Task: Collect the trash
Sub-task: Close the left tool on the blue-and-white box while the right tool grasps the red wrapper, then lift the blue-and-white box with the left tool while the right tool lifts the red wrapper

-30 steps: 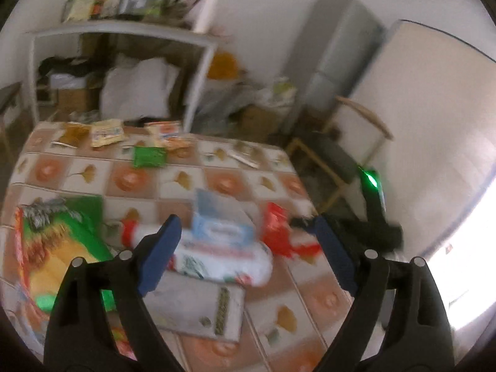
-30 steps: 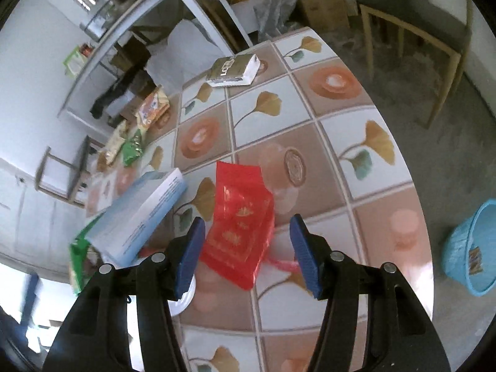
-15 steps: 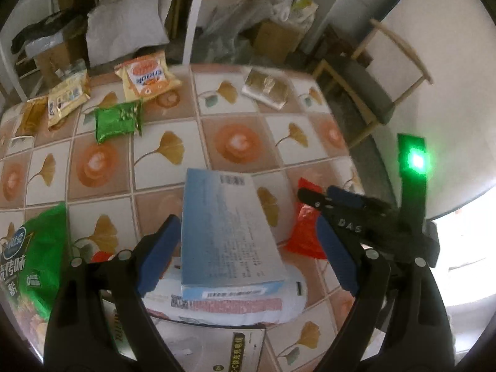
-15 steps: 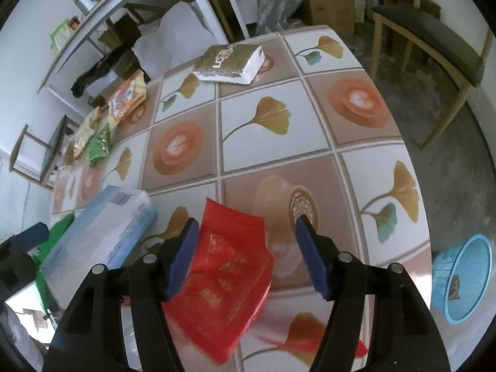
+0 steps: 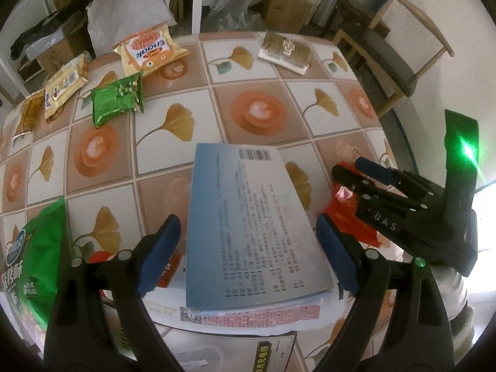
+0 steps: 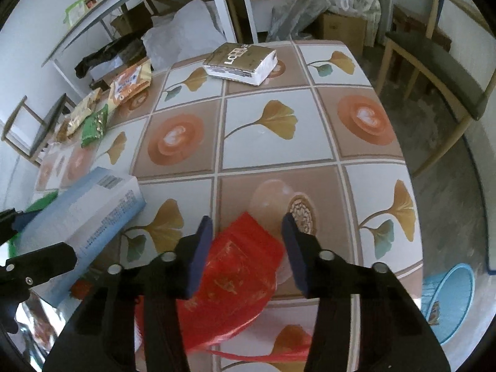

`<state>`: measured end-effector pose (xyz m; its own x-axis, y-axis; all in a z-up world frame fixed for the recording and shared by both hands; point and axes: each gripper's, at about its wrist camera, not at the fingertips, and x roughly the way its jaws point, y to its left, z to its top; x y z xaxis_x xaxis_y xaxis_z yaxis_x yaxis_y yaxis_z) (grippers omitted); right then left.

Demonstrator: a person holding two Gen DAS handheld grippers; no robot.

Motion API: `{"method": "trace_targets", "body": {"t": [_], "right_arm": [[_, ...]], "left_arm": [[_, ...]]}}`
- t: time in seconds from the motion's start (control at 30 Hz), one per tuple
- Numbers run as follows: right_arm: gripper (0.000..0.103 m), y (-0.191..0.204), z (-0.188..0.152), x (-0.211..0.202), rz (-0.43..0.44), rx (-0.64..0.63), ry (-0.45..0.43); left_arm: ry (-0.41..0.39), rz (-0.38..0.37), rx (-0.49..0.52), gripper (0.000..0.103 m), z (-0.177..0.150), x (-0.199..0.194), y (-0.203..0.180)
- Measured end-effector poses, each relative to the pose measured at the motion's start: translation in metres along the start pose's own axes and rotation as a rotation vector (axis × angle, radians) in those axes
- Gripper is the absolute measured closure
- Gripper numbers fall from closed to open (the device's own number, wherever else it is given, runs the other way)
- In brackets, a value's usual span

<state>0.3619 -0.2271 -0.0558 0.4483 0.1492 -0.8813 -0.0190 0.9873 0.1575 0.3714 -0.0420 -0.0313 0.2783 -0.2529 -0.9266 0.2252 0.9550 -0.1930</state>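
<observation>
Looked down at a red plastic bag (image 6: 238, 266) lying flat on the tiled table (image 6: 263, 155), at 6 o'clock in the right wrist view, right between the jaws of the right gripper (image 6: 246, 221). Had just been closing those jaws, with the bag in the gap, but not yet squeezing it. Hard to tell at the 9 o'clock pad, so close to the bag's edge. Judged the bag very light, thin, soft and crinkly, and a bit slippery. Likely to fold and bunch up, not to break. Best taken by the puffy middle or a thick fold, not by the thin edge, too easy to lose there. Found a blue box (image 5: 241, 186) resting on top of other packs at 6 o'clock in the left wrist view, between the jaws of the left gripper (image 5: 247, 220). Kept those jaws spread wide, with a gap on each side, touching nothing. Judged the box stiff and light, good to pinch across its two long sides near the middle. Spotted a blue basket (image 6: 449, 297) on the floor at 4 o'clock in the right wrist view, well apart from the bag, likely the place for the trash.
</observation>
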Motion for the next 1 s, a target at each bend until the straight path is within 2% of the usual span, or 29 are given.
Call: {"method": "trace_targets", "body": {"t": [0.07, 0.17, 0.27, 0.47, 0.83, 0.93, 1.0], "right_arm": [[0.075, 0.0, -0.001, 0.0, -0.009, -0.004, -0.002], [0.089, -0.003, -0.003, 0.0, -0.008, 0.007, -0.01], [0.097, -0.01, -0.005, -0.001, 0.02, 0.031, -0.012], [0.099, -0.022, -0.009, -0.01, 0.06, 0.085, -0.032], [0.1, -0.045, -0.015, -0.058, 0.125, 0.156, -0.121], [0.099, -0.052, -0.017, -0.065, 0.15, 0.184, -0.115], [0.098, -0.057, -0.019, -0.061, 0.203, 0.215, -0.073]], "left_arm": [[0.005, -0.001, 0.008, 0.027, -0.001, 0.002, -0.001], [-0.006, 0.011, 0.015, 0.028, -0.003, 0.001, -0.002], [-0.025, 0.021, 0.02, 0.028, -0.005, -0.002, -0.003], [-0.073, 0.007, -0.001, 0.029, -0.007, -0.012, 0.001], [-0.186, -0.075, -0.075, 0.031, -0.015, -0.047, 0.01], [-0.207, -0.084, -0.073, 0.031, -0.017, -0.055, 0.01], [-0.215, -0.087, -0.073, 0.031, -0.018, -0.057, 0.009]]}}
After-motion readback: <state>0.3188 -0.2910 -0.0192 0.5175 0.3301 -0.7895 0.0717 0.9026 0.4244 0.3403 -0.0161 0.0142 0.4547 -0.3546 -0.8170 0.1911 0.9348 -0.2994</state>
